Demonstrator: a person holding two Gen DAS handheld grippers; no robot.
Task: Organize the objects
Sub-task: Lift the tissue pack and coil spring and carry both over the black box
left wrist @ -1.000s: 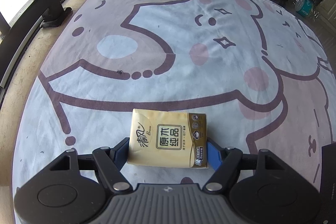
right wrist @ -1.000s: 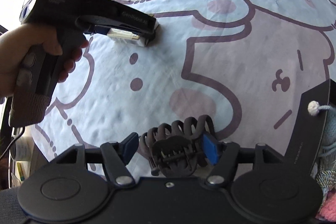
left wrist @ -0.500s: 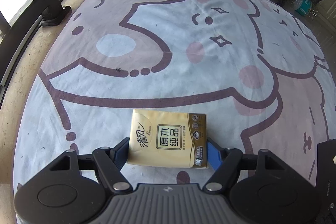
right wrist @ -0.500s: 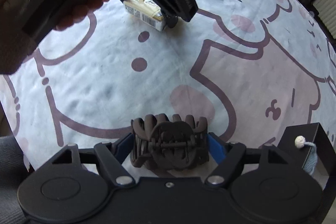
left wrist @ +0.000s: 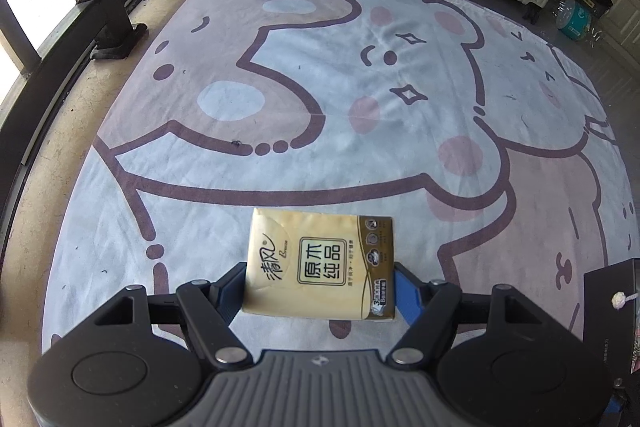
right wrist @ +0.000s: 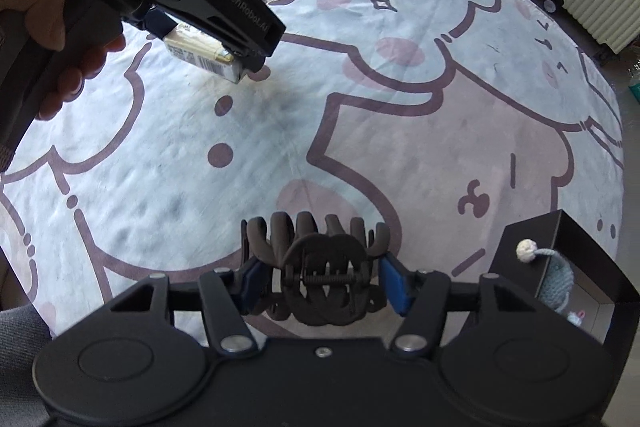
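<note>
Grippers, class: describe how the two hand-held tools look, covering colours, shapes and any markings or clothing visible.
Both are black plastic. The left gripper has a ribbed grey body, two round discs, silver pivot screws and blue pads. The right gripper matches, with a smooth black body. Seen from the side, the left one bears pale lettering. A dark knitted cuff shows.

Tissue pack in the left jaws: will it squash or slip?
The tissue pack is probably soft: its wrapper edges look rounded, so the jaws may dent it. The film looks glossy, likely slippery. It hangs above the blanket unsagging, suggesting it's light.
</note>
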